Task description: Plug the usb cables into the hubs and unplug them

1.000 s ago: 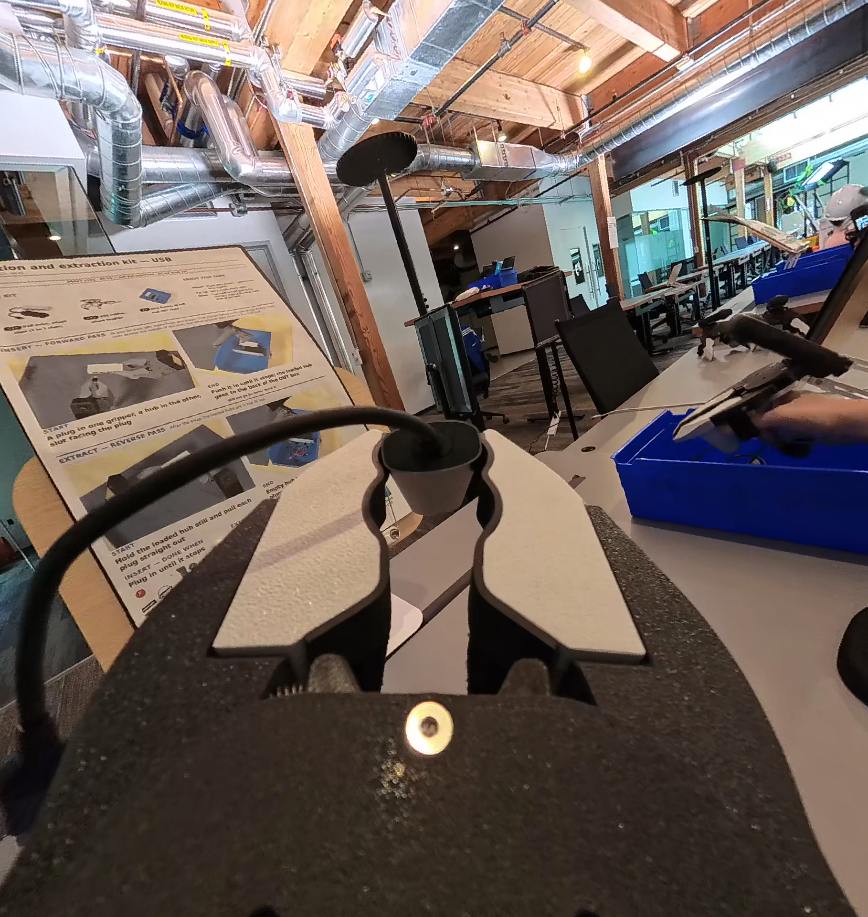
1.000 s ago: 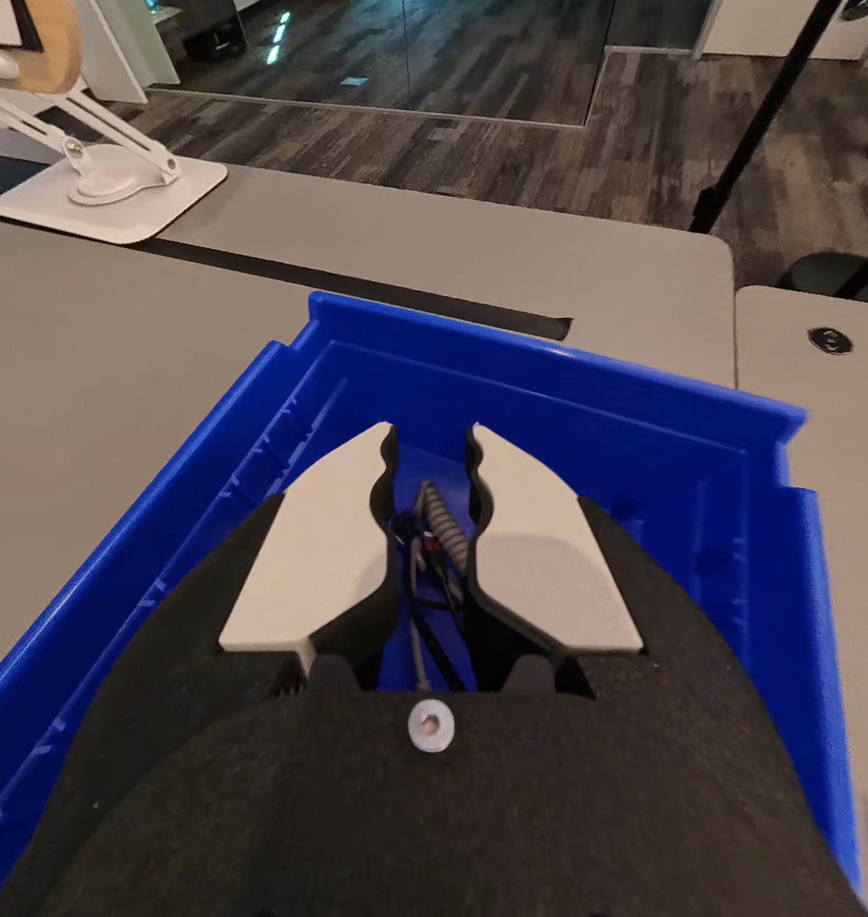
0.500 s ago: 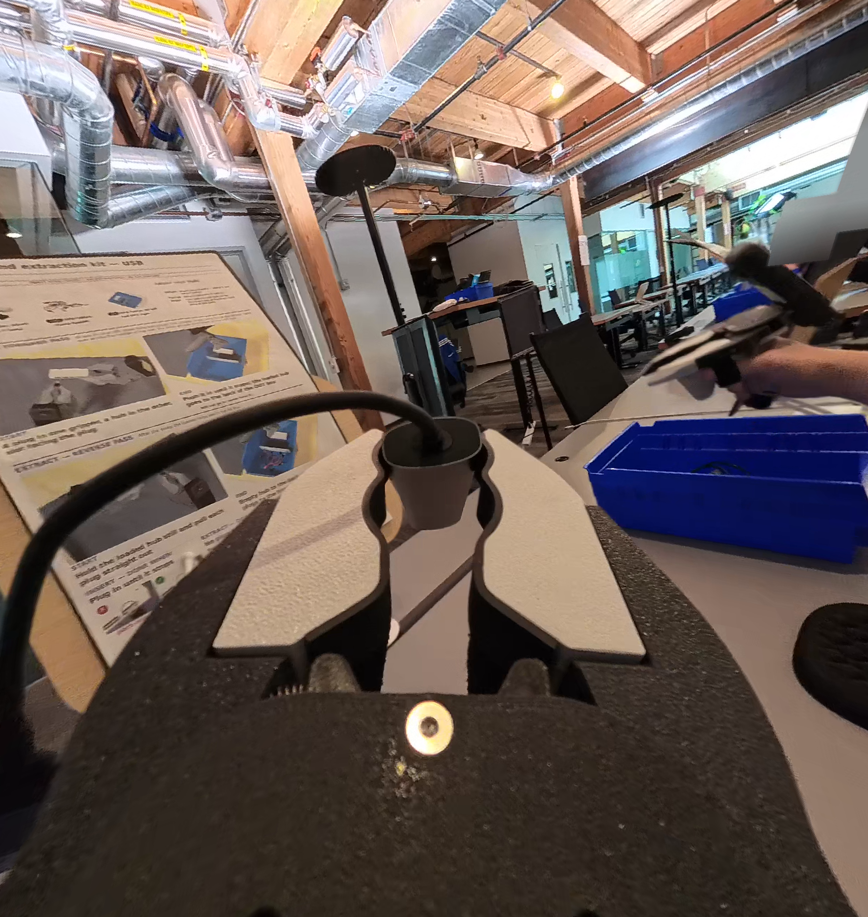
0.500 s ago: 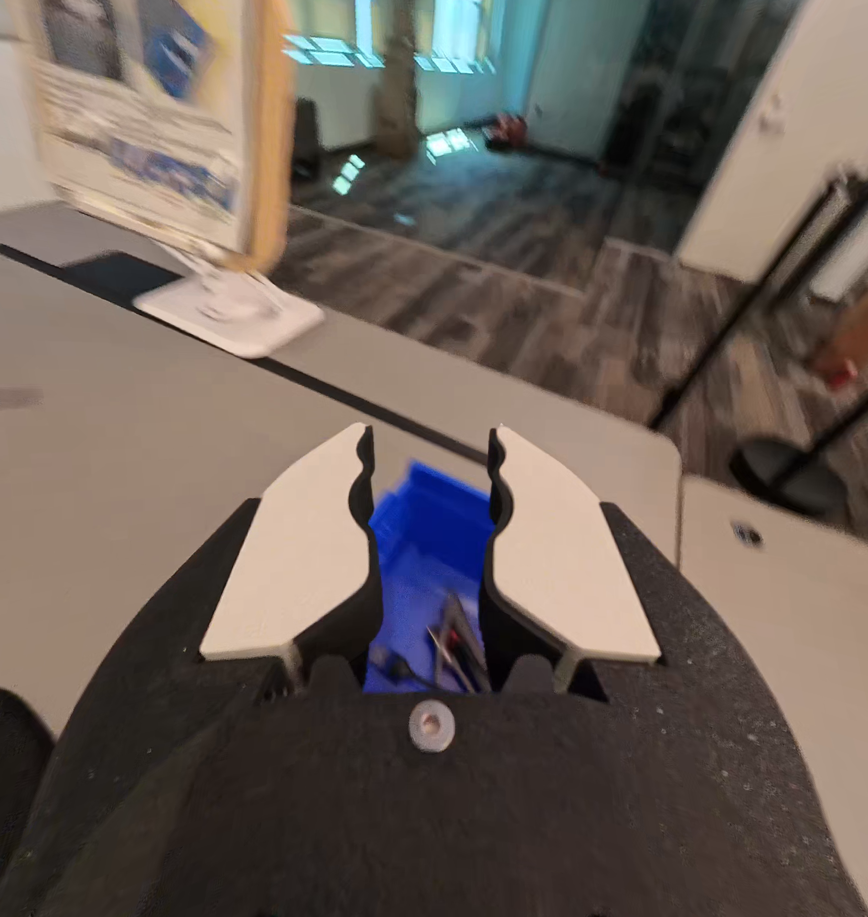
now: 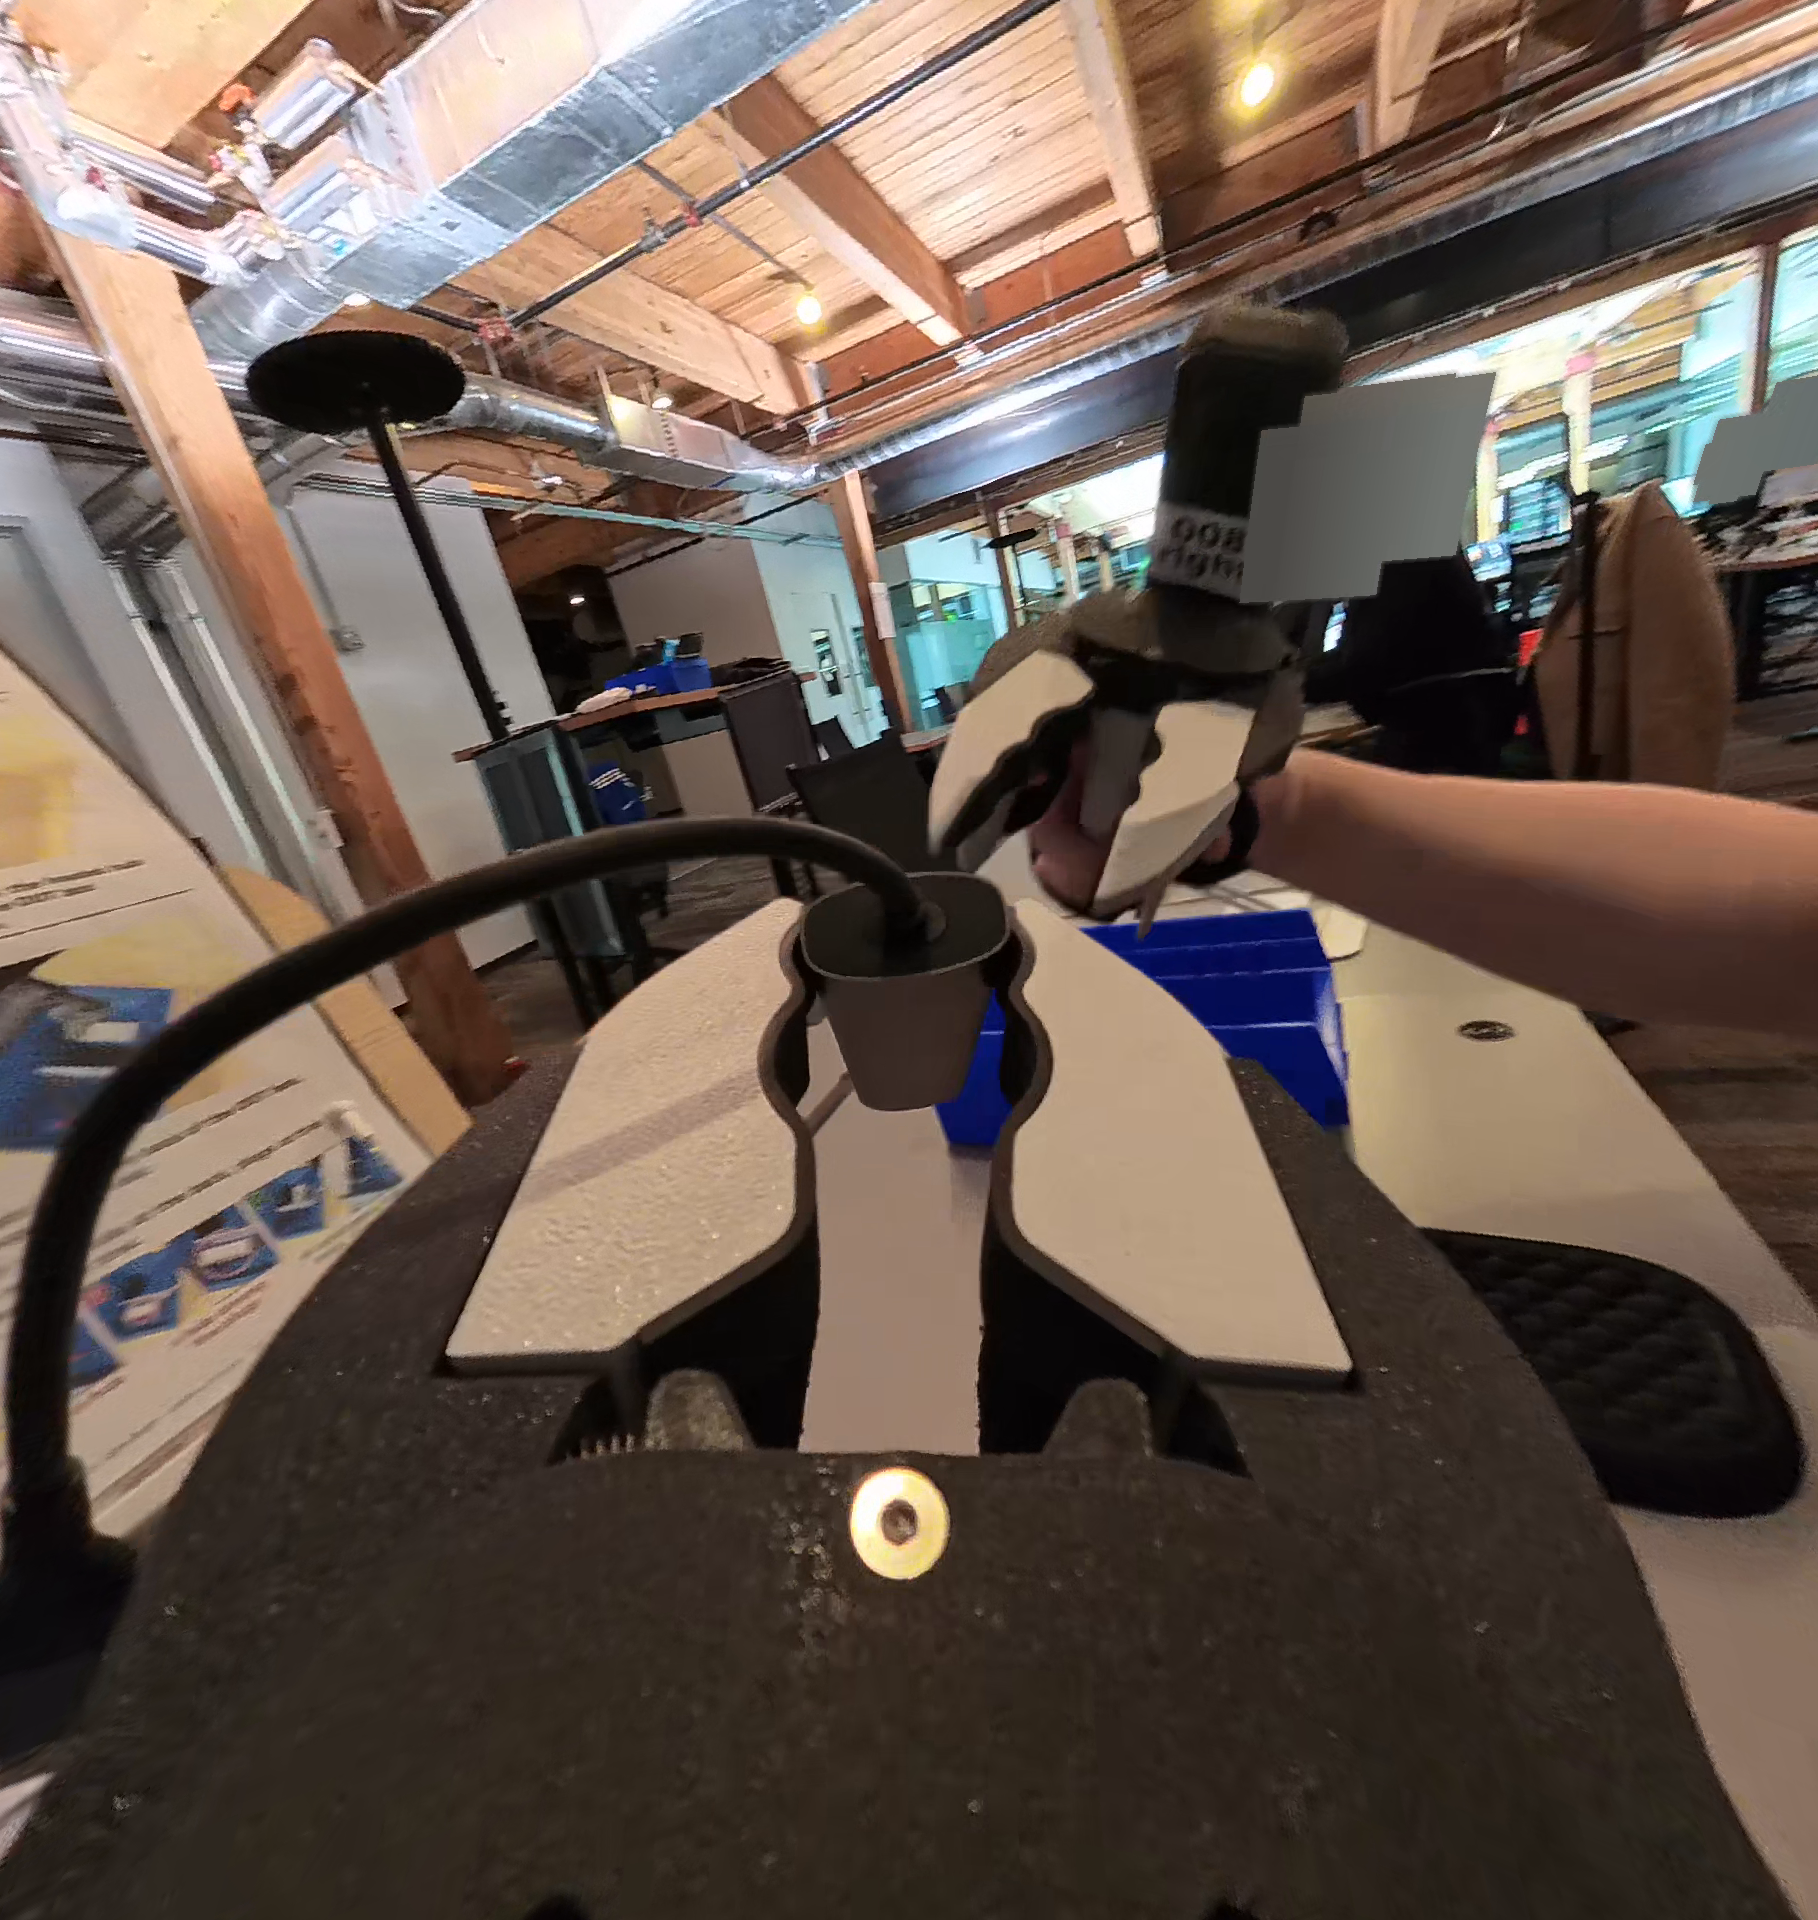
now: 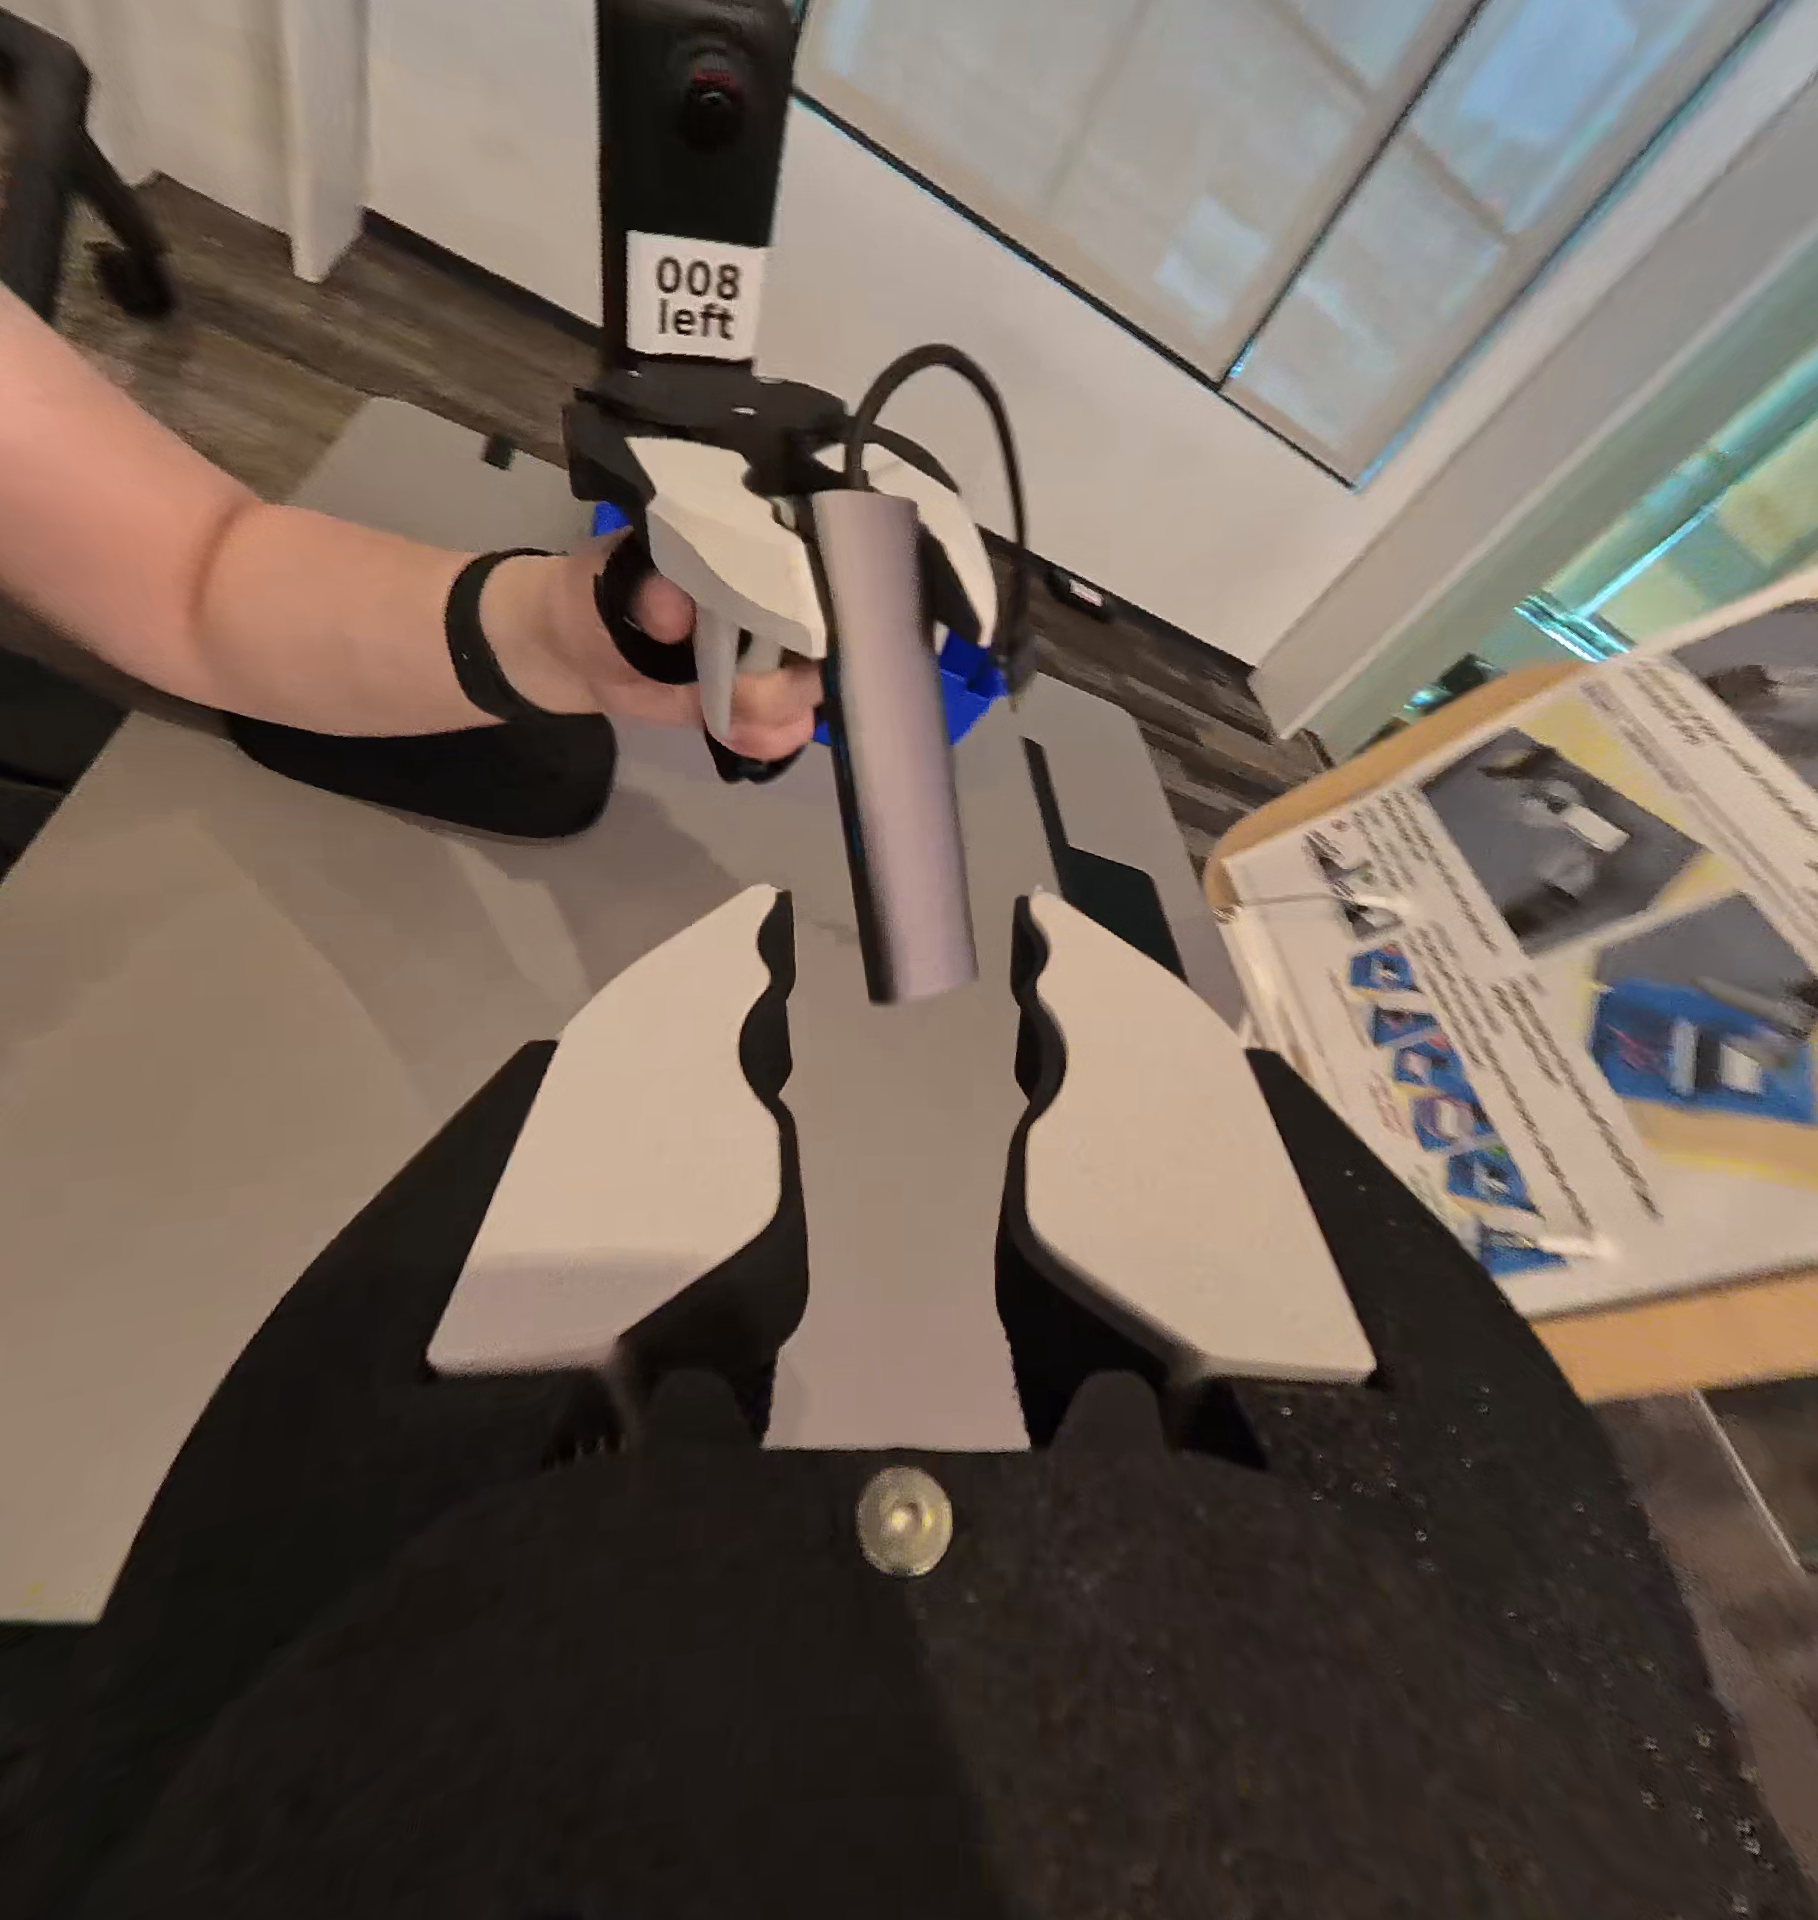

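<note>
Left claw [image 5: 903,1023] pinches the slim grey metal hub [image 6: 894,748] by its cable end, midair above the worktop [image 6: 261,987]; rigid, smooth, probably slippery; right claw [image 6: 900,997] spread, empty

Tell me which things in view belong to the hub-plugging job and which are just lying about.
Job:
left gripper, shut on the grey hub
hub's black cable
right gripper, open and empty
blue bin behind them

Lying about:
instruction board
black pad on the table
</note>
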A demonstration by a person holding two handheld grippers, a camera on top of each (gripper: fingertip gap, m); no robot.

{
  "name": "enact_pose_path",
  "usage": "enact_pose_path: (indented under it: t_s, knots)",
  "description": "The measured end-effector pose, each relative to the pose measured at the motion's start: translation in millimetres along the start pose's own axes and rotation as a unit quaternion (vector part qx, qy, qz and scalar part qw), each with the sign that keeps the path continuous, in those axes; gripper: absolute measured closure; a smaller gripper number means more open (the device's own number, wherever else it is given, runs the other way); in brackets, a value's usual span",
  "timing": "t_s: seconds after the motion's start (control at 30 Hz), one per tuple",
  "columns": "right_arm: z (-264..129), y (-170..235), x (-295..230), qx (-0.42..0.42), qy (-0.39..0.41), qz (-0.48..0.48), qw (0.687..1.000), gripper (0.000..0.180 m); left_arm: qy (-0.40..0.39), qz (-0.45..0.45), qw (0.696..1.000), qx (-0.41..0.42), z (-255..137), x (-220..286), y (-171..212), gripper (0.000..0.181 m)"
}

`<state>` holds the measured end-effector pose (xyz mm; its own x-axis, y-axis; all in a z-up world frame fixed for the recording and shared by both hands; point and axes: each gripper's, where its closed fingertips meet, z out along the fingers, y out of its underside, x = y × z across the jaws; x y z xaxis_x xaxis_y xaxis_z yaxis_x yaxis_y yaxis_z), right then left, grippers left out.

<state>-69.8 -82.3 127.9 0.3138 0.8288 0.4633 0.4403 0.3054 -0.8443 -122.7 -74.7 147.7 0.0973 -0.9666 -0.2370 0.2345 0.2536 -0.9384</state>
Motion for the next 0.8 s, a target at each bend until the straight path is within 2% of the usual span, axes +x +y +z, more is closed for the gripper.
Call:
enact_pose_path:
  t_s: [0.23,0.43,0.6,0.73,0.8]
  knots:
    - [39,1,-24,0.052,-0.076,0.064,0.994,0.137,0.05,-0.014,0.999,0.017,4,21,-6,0.148]
    - [36,0,-29,0.063,-0.103,0.09,0.989,0.148,0.072,-0.01,0.997,0.015,5,30,-6,0.148]
    - [30,7,-27,0.021,-0.086,0.078,0.993,0.149,0.077,-0.027,0.997,0.006,8,30,2,0.148]
    - [16,12,-16,-0.009,-0.041,0.057,0.997,0.149,0.067,-0.021,0.997,-0.044,14,28,20,0.131]
    - [3,12,-13,-0.018,-0.021,0.047,0.998,0.149,0.062,-0.033,0.994,-0.08,18,27,34,0.129]
